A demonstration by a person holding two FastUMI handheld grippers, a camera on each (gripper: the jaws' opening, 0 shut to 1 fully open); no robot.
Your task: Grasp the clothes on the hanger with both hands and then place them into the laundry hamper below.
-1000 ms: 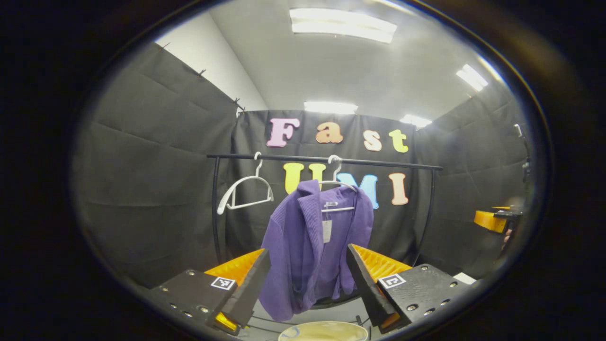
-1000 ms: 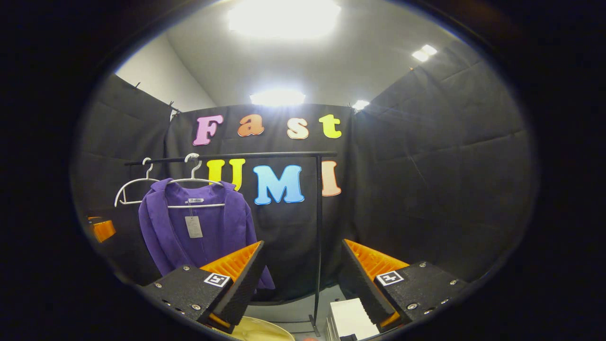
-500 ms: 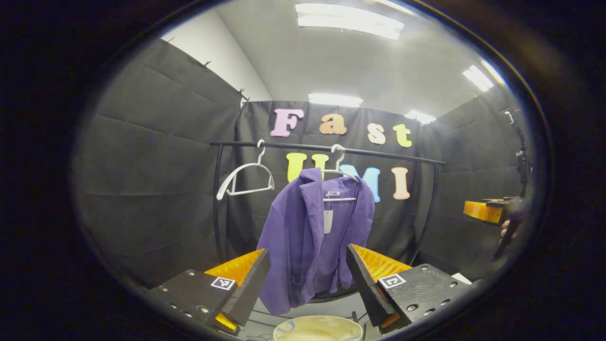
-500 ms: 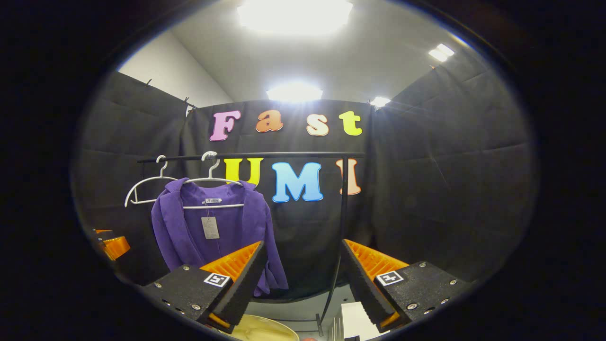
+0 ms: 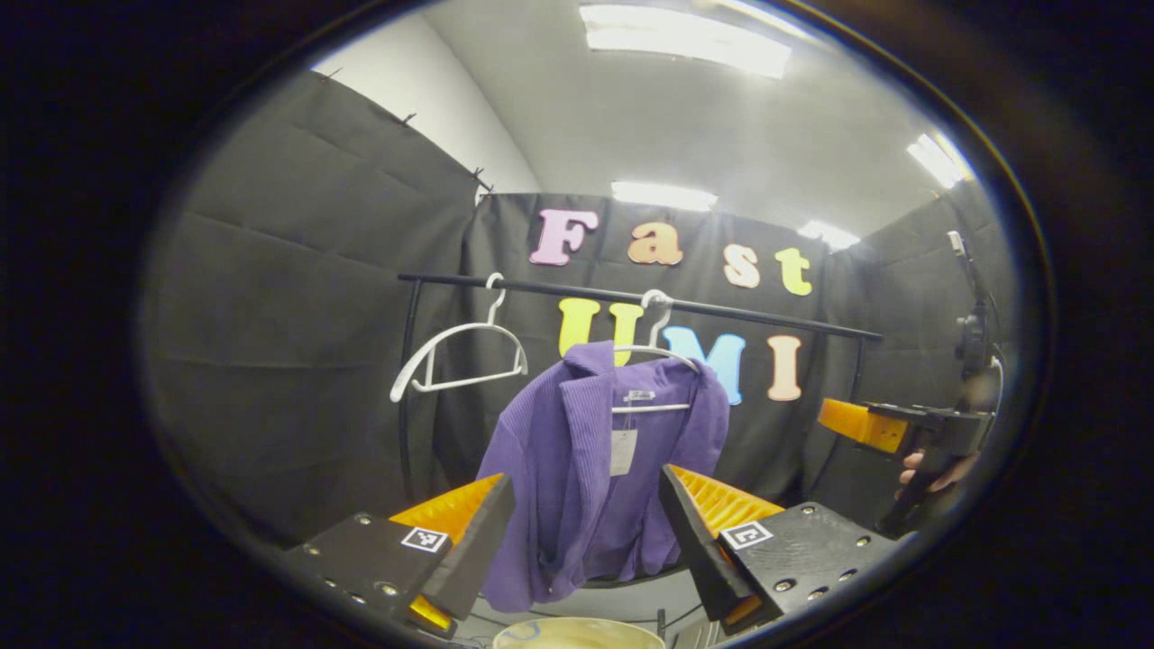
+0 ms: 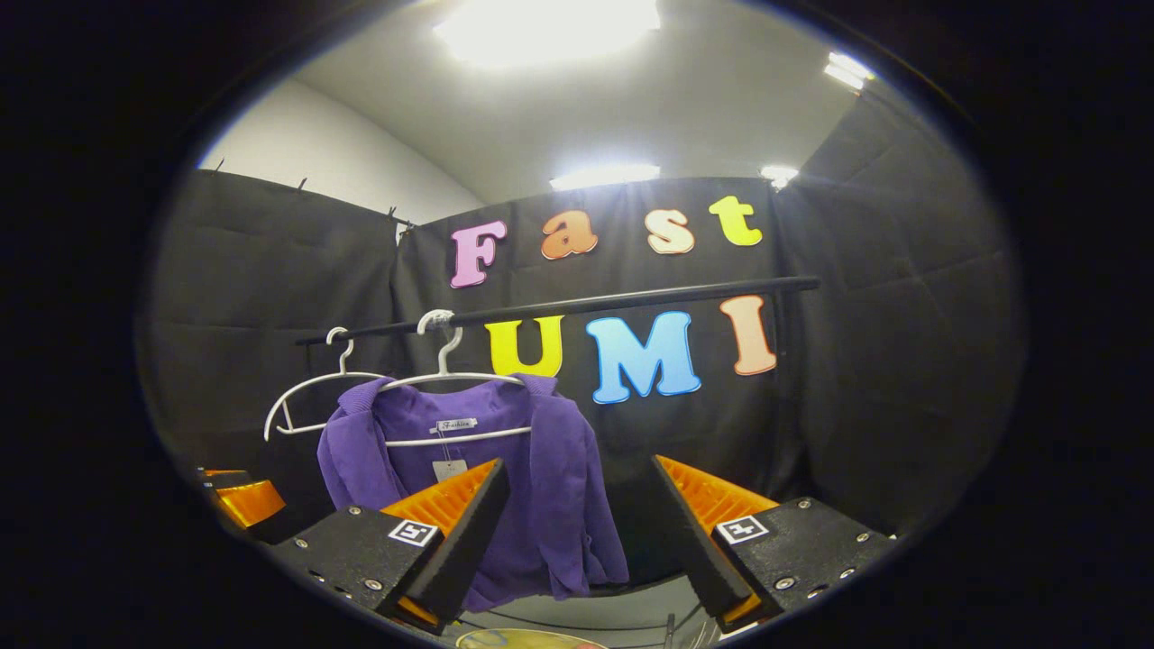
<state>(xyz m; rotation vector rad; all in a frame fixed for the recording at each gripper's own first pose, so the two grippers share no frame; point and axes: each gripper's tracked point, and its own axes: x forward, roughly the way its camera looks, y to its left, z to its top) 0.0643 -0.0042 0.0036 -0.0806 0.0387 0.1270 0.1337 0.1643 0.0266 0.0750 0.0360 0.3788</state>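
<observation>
Left tongs (image 5: 586, 532): spread wide, nothing between the two orange-faced fingers; they were aimed at the purple jacket, short of it and not touching.
Right tongs (image 6: 577, 527): likewise spread and empty; seen from the left gripper view they (image 5: 870, 424) stood to the right of the jacket, level with its middle and apart from it, gripped by a hand (image 5: 929, 469).
Left tongs in the right gripper view (image 6: 239, 496): an orange finger showed to the left of the jacket, below its shoulder.
Purple jacket (image 5: 586, 469): the task's garment, hanging open-fronted on a white hanger (image 5: 654, 347) with a paper tag (image 5: 620, 451) at its chest; its hem hung low, above the hamper.
Rail (image 5: 631, 296): a black horizontal bar directly above the jacket, carrying the jacket's hanger by its hook.
Bare hanger (image 5: 460, 356): white, unloaded, on the same rail, to the left of the jacket in the left gripper view and tilted.
Laundry hamper (image 5: 577, 634): a pale round rim directly below the jacket, cut by the lower edge of both views (image 6: 518, 640).
Ceiling lights (image 5: 685, 41): bright panels high above the jacket and rail.
</observation>
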